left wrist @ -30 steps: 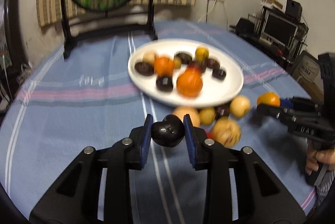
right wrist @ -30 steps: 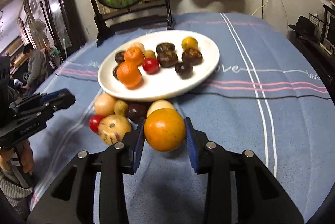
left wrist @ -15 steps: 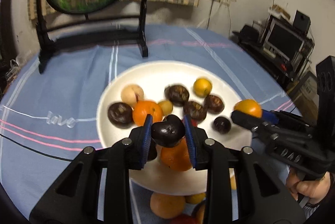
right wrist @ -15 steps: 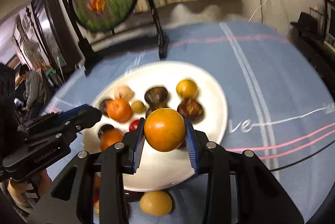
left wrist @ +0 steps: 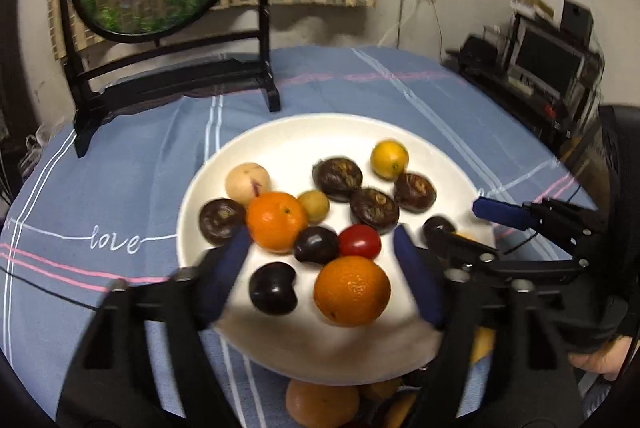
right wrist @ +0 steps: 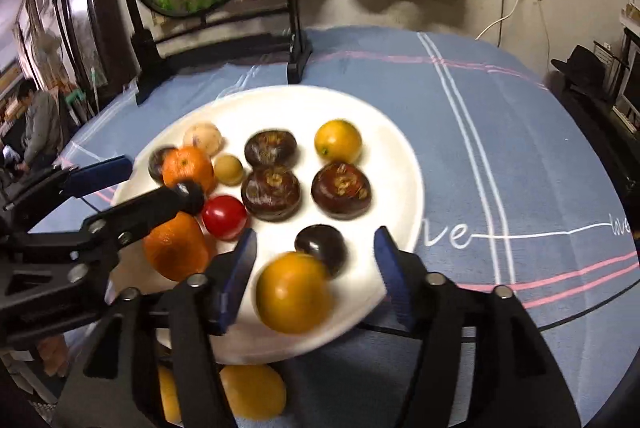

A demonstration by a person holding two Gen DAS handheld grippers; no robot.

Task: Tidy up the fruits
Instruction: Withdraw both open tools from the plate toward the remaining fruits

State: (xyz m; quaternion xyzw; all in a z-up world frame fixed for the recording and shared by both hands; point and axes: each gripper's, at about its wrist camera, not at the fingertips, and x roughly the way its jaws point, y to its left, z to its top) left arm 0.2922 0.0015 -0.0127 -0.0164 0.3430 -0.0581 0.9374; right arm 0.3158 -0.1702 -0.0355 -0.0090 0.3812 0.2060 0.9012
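Two hand-held claws hang over the near rim of a white plate [left wrist: 224, 163] on a blue striped cloth covering the surface. The left claw [left wrist: 324, 260] is spreading, its blue pads clear of everything; a dark, kidney-shaped fruit [left wrist: 273, 288] lies on the plate between them, closer to the left pad, at about seven o'clock from the claw's centre. The right claw [right wrist: 314, 264] is also spreading, and a blurred yellow-orange fruit [right wrist: 294, 292] sits between its pads without either pad touching it, just short of the plate's near edge. Both fruits appear to be let go, so both claws are empty. The plate already carries oranges, a red cherry tomato [left wrist: 359, 242], several dark brown ridged fruits and a yellow one. The fruit not yet sorted lies off the plate, at six o'clock from both claws, partly hidden under the plate's near rim and the claw frames: an orange fruit [left wrist: 322, 402] in the left wrist view, a yellow fruit [right wrist: 253, 392] in the right wrist view. Any next pick therefore seems to lie behind and below the fingertips, toward the person. Judged from these views, the orange one lies nearer the left claw and the yellow one nearer the right. Neither has a marked long axis, so approach angle should matter little.
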